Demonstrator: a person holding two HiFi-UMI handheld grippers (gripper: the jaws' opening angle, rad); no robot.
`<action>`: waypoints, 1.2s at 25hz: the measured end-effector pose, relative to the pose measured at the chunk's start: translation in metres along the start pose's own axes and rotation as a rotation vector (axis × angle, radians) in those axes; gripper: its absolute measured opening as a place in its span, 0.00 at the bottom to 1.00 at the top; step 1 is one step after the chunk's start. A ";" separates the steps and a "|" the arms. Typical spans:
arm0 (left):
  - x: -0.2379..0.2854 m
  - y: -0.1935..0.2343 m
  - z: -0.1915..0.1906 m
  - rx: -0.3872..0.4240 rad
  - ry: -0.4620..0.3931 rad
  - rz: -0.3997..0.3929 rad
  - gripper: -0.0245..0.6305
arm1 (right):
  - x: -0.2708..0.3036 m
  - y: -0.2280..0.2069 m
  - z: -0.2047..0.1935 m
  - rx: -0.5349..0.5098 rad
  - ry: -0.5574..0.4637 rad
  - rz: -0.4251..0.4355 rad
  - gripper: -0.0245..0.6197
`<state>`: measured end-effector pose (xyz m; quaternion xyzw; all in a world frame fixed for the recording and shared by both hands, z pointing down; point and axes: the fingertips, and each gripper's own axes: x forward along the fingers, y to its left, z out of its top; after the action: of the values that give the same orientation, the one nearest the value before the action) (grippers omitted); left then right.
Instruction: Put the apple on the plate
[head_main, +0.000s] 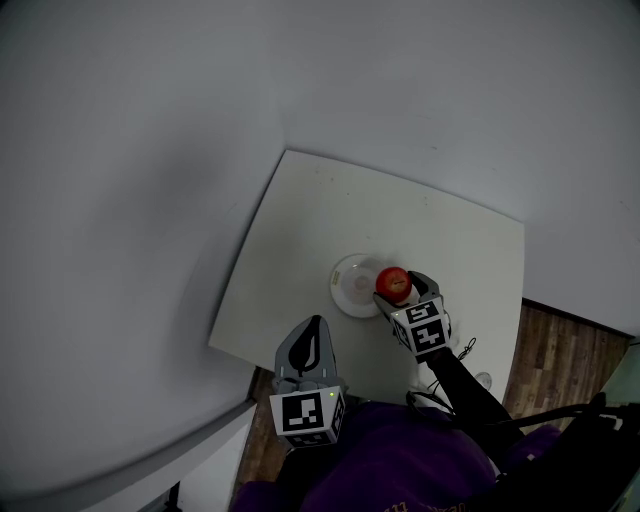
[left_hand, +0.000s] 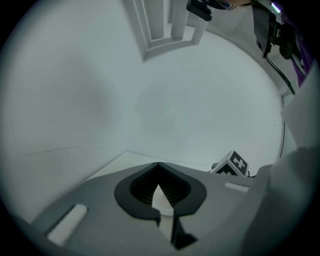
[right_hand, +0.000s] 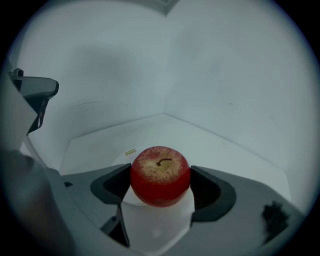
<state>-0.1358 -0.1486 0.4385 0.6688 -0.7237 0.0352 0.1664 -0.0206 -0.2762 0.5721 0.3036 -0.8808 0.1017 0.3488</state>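
Observation:
A red apple (head_main: 393, 283) sits between the fingers of my right gripper (head_main: 398, 288), which is shut on it. The apple hangs over the right rim of a small white plate (head_main: 350, 287) on the white table (head_main: 300, 220). In the right gripper view the apple (right_hand: 160, 175) is upright with its stem on top, gripped from both sides by the right gripper (right_hand: 161, 182), and the plate (right_hand: 155, 222) shows pale just beneath it. My left gripper (head_main: 314, 325) hovers at the table's near edge, apart from the plate, shut with nothing in it; in its own view the left gripper (left_hand: 159, 172) has its jaws together.
The table fills a corner between pale walls. Wooden floor (head_main: 560, 350) shows to its right, and a thin cable (head_main: 465, 348) lies near the front right edge. The right gripper's marker cube (left_hand: 232, 164) appears in the left gripper view.

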 end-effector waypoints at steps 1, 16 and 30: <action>0.000 0.001 0.000 -0.001 0.000 0.002 0.05 | 0.001 0.001 0.001 -0.001 -0.001 0.002 0.63; 0.001 0.006 -0.002 -0.006 0.008 0.009 0.05 | 0.017 0.027 0.009 -0.004 -0.014 0.055 0.63; 0.004 0.005 -0.004 0.001 0.013 -0.008 0.05 | 0.026 0.039 0.007 -0.018 -0.043 0.087 0.63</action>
<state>-0.1402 -0.1508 0.4442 0.6715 -0.7200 0.0394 0.1708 -0.0629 -0.2605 0.5861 0.2642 -0.9013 0.1021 0.3279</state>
